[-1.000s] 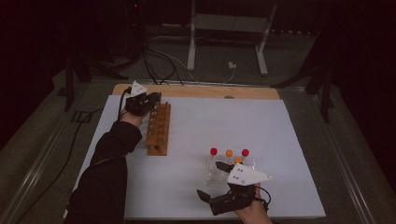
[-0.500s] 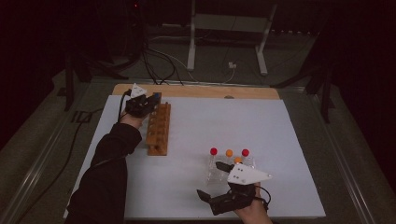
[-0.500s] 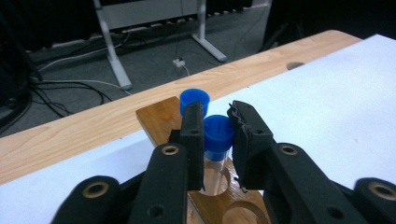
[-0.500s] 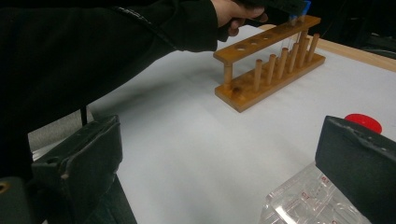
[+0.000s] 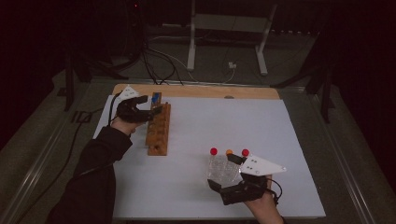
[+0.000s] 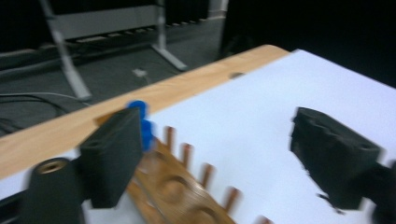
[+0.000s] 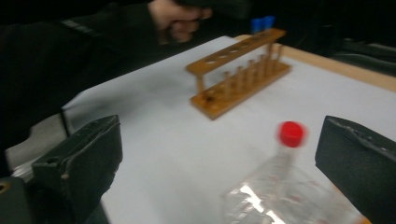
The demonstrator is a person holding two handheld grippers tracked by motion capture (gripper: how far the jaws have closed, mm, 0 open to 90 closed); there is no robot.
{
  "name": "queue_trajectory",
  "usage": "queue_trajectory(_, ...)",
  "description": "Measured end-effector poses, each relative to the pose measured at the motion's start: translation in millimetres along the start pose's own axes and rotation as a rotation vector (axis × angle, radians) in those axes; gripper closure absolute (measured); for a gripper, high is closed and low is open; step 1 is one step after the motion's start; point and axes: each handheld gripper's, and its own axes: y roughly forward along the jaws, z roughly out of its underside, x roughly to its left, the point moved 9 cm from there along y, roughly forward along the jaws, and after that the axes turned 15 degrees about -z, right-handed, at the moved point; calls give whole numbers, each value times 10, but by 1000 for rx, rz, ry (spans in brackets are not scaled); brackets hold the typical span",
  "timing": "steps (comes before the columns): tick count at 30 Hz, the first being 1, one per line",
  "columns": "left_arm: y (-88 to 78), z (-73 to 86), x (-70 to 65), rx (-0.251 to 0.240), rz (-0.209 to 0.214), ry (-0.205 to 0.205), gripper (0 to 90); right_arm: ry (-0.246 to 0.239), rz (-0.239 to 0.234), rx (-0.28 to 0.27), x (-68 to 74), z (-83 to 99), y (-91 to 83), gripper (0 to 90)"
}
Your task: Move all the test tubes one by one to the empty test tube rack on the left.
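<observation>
A wooden tube rack [image 5: 158,130] stands on the white sheet at the left, with two blue-capped tubes [image 5: 156,97] at its far end. My left gripper [image 5: 150,106] hovers at that far end. Its jaws have just been opening and now stand open [image 6: 215,126] with nothing between them; the blue caps [image 6: 140,116] peek out beside the left jaw. Three clear tubes [image 5: 218,164] with red and orange caps lie near the front right. My right gripper [image 5: 224,173] is open [image 7: 219,135] around them, the red cap [image 7: 292,133] close to its right jaw.
The white sheet [image 5: 261,126] covers a wooden board whose bare strip [image 5: 196,91] shows along the far edge. Beyond it are cables and a metal stand's legs [image 5: 191,56] on the dark floor. The person's sleeve [image 5: 93,172] lies over the front left.
The left gripper has shifted slightly left and back from the rack's far end. The right gripper has edged a little farther up toward the lying tubes.
</observation>
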Motion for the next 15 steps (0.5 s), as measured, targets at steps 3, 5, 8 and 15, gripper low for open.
queue_trajectory(3, -159, 10, -95, 4, 40, 2, 87, 4, 32, -12, -92, -18, -100, 5)
queue_trajectory(5, -257, 35, -169, 7, 60, 21, 64, 9, 51, -14, -142, -10, -161, 5)
queue_trajectory(8, -416, 72, -300, 0, 108, 36, 22, 22, 80, -10, -210, 29, -243, 5)
queue_trajectory(15, -761, 277, -659, 20, 212, 83, 16, 70, 106, 20, -314, 198, -370, 6)
